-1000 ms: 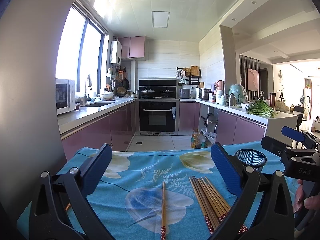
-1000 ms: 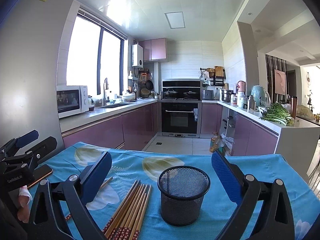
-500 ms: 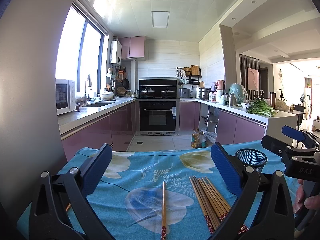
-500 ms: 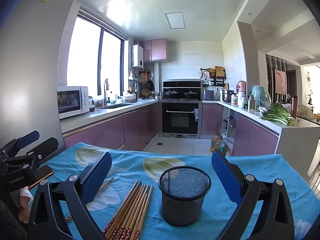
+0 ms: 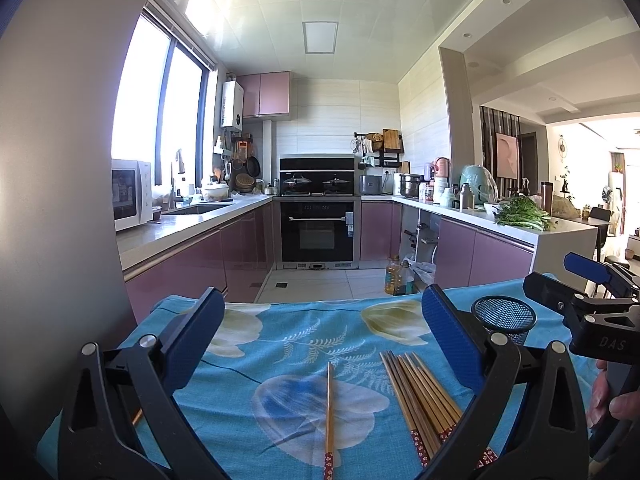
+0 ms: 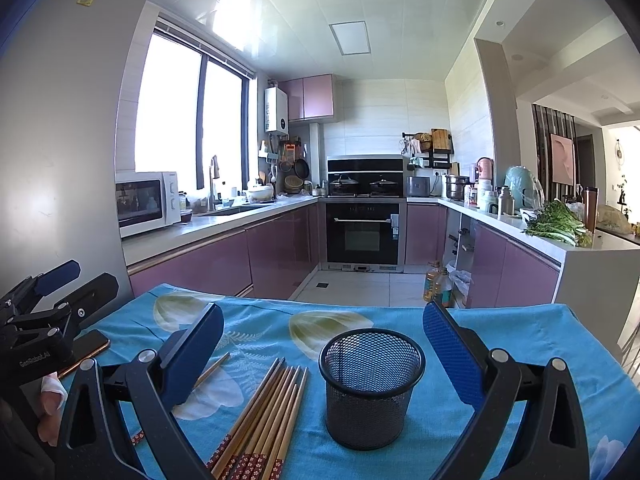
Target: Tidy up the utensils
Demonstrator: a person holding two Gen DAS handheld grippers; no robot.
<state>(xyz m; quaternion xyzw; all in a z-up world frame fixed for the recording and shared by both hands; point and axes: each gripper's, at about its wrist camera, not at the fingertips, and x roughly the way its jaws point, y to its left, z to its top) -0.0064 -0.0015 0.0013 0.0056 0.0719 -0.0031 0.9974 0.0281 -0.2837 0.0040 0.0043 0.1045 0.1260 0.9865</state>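
Operator: Nothing has shifted since the earlier frames; both grippers hold the same poses above the table. Confirm the work surface.

Technician: Blue floral tablecloth [image 5: 280, 368] covers the table. Behind it stands a kitchen with purple cabinets, a built-in oven [image 6: 364, 232] and a microwave [image 6: 146, 202] on the left counter.

Operator: State of the left gripper [image 5: 320, 332]?

Technician: Fingers spread wide apart, nothing between them. It hovers over the cloth. The right gripper [image 6: 322, 338] is likewise spread wide and holds nothing.

Operator: Locate the container.

Technician: Black mesh cup [image 6: 372, 384] stands upright on the cloth, between the right gripper's fingers in the right wrist view and clear of both pads.

Operator: Locate the utensils.

Technician: Chopstick bundle [image 6: 264, 416] lies flat on the cloth just left of the mesh cup, patterned red ends toward the cameras. One single chopstick [image 5: 329, 412] lies apart, left of the bundle. A phone [image 6: 86, 350] lies at the table's left edge.
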